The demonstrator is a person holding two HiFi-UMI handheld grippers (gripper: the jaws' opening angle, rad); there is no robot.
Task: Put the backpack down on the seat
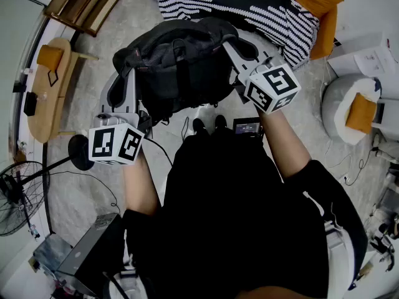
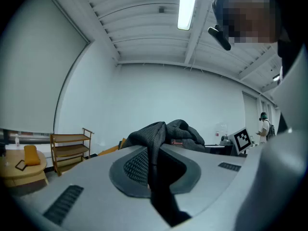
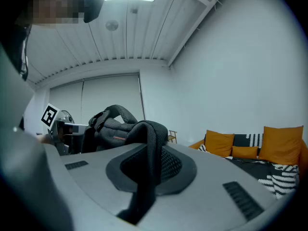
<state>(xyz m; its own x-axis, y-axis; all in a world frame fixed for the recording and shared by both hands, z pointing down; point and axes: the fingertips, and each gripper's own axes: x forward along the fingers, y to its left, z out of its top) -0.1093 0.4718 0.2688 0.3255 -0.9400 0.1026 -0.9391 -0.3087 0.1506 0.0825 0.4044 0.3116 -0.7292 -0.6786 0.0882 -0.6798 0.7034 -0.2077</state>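
Note:
A black backpack (image 1: 177, 67) hangs in the air between my two grippers, above the floor and just short of the seat, a low sofa under a black-and-white striped blanket (image 1: 249, 5). My left gripper (image 1: 124, 73) is shut on a mesh shoulder strap (image 2: 155, 162) at the bag's left side. My right gripper (image 1: 229, 43) is shut on the other mesh strap (image 3: 150, 158) at the bag's right. Both gripper views show the bag's bulk (image 2: 180, 134) (image 3: 113, 124) beyond the jaws. The sofa's orange cushions (image 3: 225, 143) show in the right gripper view.
A round wooden table (image 1: 47, 92) and a wooden shelf (image 1: 81, 2) stand at the left, with a floor fan (image 1: 15, 198) below them. A white pouf (image 1: 340, 98) with an orange cushion sits at the right. Cables cross the floor by the person's shoes (image 1: 209, 124).

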